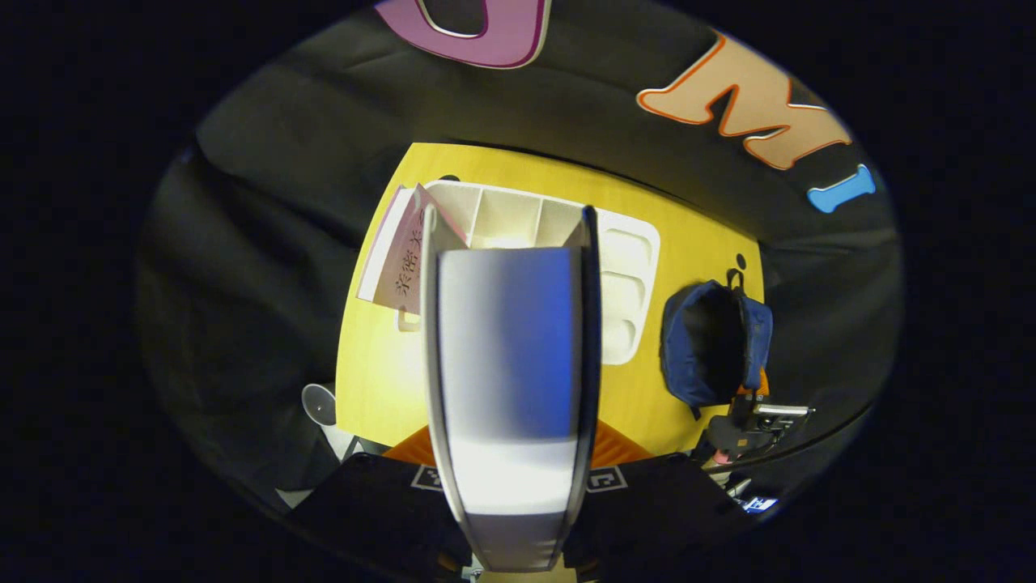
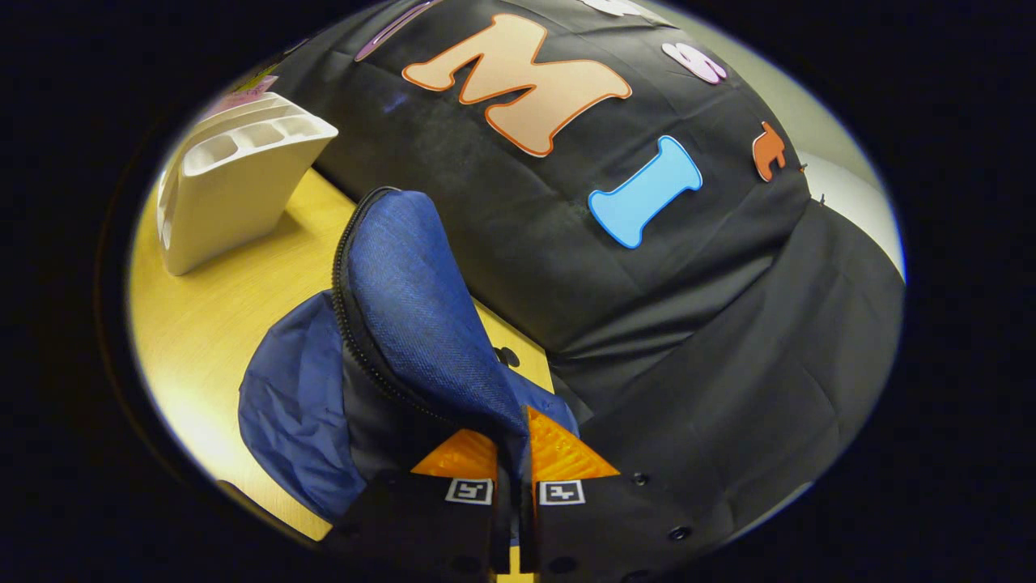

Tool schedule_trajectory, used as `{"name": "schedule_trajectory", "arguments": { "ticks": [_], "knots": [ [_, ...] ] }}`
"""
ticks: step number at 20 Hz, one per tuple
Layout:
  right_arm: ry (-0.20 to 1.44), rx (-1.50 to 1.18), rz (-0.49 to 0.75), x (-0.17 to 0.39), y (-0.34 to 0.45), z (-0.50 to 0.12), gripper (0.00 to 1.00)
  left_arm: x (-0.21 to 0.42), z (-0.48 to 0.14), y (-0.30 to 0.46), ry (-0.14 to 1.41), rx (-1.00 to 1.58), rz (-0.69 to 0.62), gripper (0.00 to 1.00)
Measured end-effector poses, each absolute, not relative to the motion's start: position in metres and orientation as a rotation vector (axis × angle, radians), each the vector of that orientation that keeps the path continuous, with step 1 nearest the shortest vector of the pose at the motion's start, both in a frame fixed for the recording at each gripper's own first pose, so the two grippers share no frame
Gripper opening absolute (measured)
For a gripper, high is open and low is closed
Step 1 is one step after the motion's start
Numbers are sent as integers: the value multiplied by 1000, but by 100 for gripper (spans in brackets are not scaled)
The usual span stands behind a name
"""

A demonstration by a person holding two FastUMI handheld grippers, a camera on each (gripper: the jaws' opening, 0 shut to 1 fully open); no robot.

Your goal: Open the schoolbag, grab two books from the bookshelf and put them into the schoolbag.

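My left gripper (image 1: 514, 457) is shut on a white and blue book (image 1: 510, 356), held spine-up above the table in the left gripper view. Beyond it stands the white bookshelf (image 1: 631, 267), with a pink book (image 1: 401, 263) leaning in its left end. The blue schoolbag (image 1: 708, 340) sits open to the right of the shelf. My right gripper (image 2: 512, 465) is shut on the raised edge of the schoolbag's flap (image 2: 405, 308), holding the mouth open. That gripper (image 1: 757, 421) also appears beside the bag in the left gripper view.
The yellow table (image 2: 210, 324) carries the bookshelf (image 2: 235, 178) at its far left and the bag near its right edge. The black cloth wall hangs close behind both. A pale round object (image 1: 318, 403) lies off the table's left edge.
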State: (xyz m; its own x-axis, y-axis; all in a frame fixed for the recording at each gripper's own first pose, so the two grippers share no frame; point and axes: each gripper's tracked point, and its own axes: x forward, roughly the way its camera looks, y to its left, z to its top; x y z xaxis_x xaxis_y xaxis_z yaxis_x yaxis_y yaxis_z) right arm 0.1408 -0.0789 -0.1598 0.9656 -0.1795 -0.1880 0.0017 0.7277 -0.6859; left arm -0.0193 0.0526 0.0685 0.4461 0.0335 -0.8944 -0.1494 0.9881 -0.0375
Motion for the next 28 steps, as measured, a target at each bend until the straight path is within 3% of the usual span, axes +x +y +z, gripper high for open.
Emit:
{"name": "schedule_trajectory", "arguments": {
  "ticks": [5,13,28],
  "knots": [
    [251,-708,-96,141,-76,-160,5,-31,63,-15,1057,-157,-59,40],
    [257,-645,-94,141,-75,-159,5,8,4,-128,1009,-202,-349,40],
    [238,-534,-71,146,-76,-151,7,103,-133,-276,842,-453,-566,40]
  ]
}}
